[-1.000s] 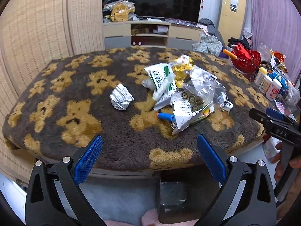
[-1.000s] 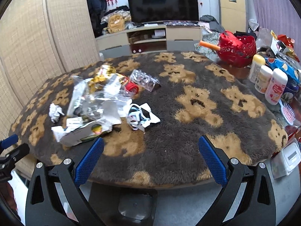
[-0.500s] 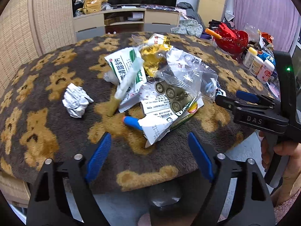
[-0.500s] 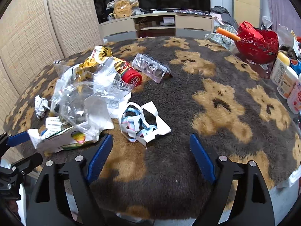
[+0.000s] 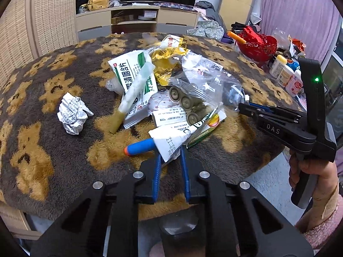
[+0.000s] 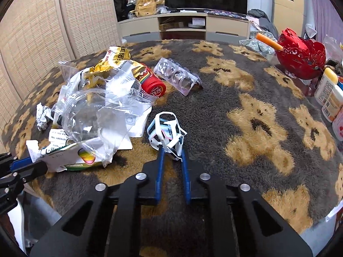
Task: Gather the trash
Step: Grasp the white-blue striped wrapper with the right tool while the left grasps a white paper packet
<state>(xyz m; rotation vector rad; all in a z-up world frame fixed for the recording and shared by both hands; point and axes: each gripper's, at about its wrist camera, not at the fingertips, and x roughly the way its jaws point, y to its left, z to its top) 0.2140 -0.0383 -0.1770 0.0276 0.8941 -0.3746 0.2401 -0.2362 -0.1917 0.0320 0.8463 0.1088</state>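
A pile of trash lies on the bear-pattern table cover [image 5: 53, 145]. My left gripper [image 5: 170, 160] is shut on the corner of a white printed paper wrapper [image 5: 169, 139] at the pile's near edge. My right gripper [image 6: 172, 155] is shut on a crumpled white and blue carton [image 6: 166, 131]; the gripper also shows from the side in the left wrist view [image 5: 248, 107]. In the pile are a clear plastic bag [image 6: 96, 111], a green and white sachet [image 5: 133, 79], a yellow foil wrapper [image 5: 169, 53] and a blue and orange foam dart [image 5: 139, 146].
A crumpled paper ball [image 5: 72, 115] lies left of the pile. A red can [image 6: 153, 85] and a blister pack [image 6: 179, 78] lie behind the carton. A red basket [image 6: 300, 53] and several bottles [image 6: 330, 98] stand at the right edge.
Both grippers moved forward onto the table and closed: the left on the white wrapper's corner, the right on the crumpled carton. Both were open half a second ago.
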